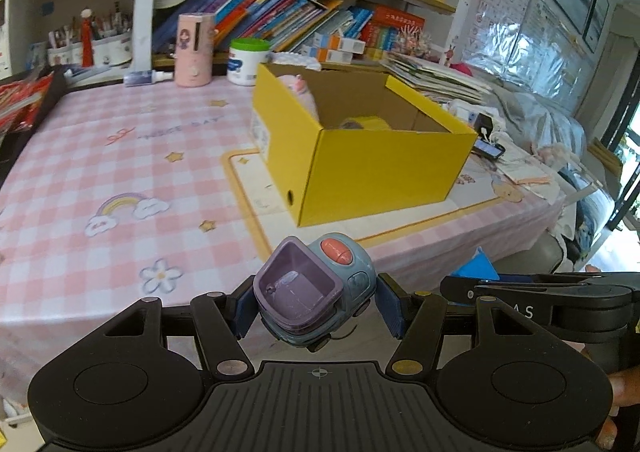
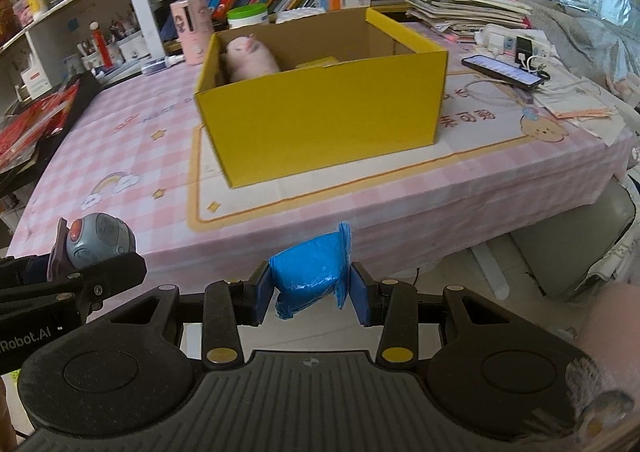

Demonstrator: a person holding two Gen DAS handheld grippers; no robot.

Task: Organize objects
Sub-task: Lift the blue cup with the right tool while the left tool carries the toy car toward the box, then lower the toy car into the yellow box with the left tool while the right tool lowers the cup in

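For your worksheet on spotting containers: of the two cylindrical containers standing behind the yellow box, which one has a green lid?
The white tub, squat with a green lid; the pink canister beside it is taller and all pink.

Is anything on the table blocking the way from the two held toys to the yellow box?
Nothing visible does. The toy truck and blue packet are held off the table's near edge; only bare tablecloth lies before the yellow box, whose top is open.

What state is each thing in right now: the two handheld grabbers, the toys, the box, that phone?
Left gripper: shut on toy car.
Right gripper: shut on blue packet.
Yellow box: open, lidless.
Pink plush: inside the box.
Phone: screen lit, lying flat.
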